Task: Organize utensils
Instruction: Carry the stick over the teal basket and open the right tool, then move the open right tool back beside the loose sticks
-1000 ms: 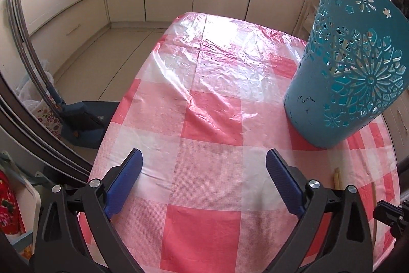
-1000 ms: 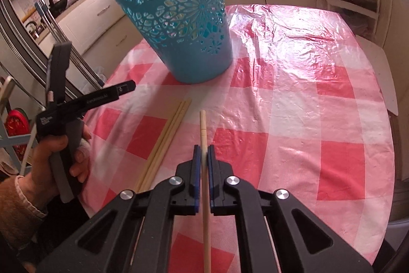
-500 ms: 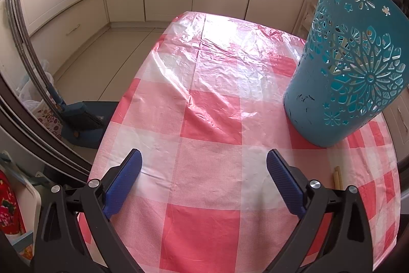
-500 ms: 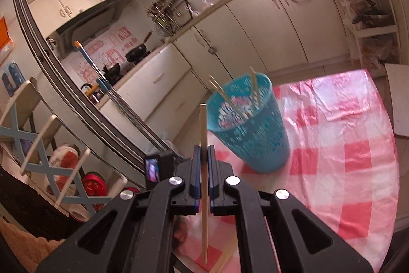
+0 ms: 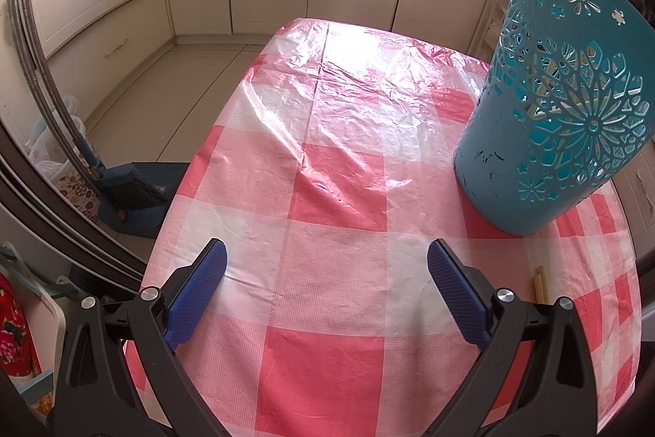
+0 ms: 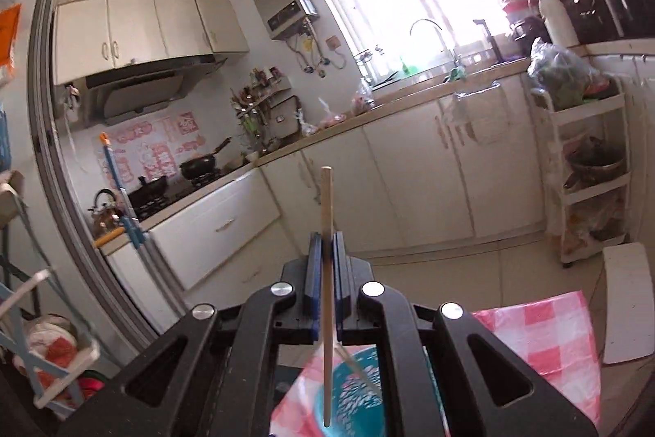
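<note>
Right tongs (image 6: pixel 326 244) raised, chopstick (image 6: pixel 326 199) over basket (image 6: pixel 360 396)

Your work surface is a table under a red-and-white checked plastic tablecloth (image 5: pixel 335 224), glossy and wrinkled toward the far end. Standing on it at the right is a tall teal plastic basket with cut-out flower patterns (image 5: pixel 548 134), wooden sticks visible through the holes. Lying flat just short of the basket, near the right edge, are the ends of pale wooden chopsticks (image 5: pixel 541 283), apart from the basket.
</note>
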Available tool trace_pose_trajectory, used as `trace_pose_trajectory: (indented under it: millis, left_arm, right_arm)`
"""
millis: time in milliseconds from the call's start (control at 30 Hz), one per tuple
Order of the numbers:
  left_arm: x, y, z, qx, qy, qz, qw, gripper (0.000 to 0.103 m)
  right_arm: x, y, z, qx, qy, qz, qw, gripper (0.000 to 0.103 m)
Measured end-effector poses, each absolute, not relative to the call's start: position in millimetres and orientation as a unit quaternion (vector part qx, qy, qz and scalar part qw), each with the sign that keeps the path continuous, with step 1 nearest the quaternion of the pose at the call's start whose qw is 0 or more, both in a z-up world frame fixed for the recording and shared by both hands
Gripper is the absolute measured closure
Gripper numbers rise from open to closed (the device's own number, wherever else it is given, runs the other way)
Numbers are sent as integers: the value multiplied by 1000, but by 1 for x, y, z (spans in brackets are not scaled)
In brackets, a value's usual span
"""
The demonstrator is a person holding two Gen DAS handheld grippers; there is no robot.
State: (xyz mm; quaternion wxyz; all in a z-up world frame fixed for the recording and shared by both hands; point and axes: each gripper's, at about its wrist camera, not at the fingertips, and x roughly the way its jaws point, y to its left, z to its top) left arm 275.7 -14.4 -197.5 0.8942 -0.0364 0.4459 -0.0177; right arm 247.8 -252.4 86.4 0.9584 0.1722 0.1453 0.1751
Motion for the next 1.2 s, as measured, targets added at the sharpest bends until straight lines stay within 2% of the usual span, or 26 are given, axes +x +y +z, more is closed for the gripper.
trace_pose_trajectory:
  millis: [300,367,433,500,633,767,900,1200]
  left_arm:
    - [276,-15,-198,-35,446,-17,894,8]
    - [276,-15,-198,-35,446,-17,894,8]
    - [276,-15,-198,-34,446,-17,894,8]
    - [276,-15,-198,-34,446,-17,894,8]
    - [276,-15,-198,-34,447,-17,894,8]
    - [276,-15,-198,-31,447,-16,894,8]
    - [276,-15,-198,-31,447,-16,894,8]
    - [276,-15,-198,-32,447,-17,894,8]
  right_arm:
    - [272,-252,1,155,228,116,954,96]
    - [266,-253,-5,149,242,119,951,88]
    - [252,-254,-3,144,239,121,953,71]
    - [232,-257,1,133,234,124,955,68]
    - [186,-250,-11,112,250,135,952,67]
    - [157,-232,-70,73,342,140,926,68]
    - [157,-226,-126,86,422,130,893,73]
    - [171,-212,-149,79,454,115,880,73]
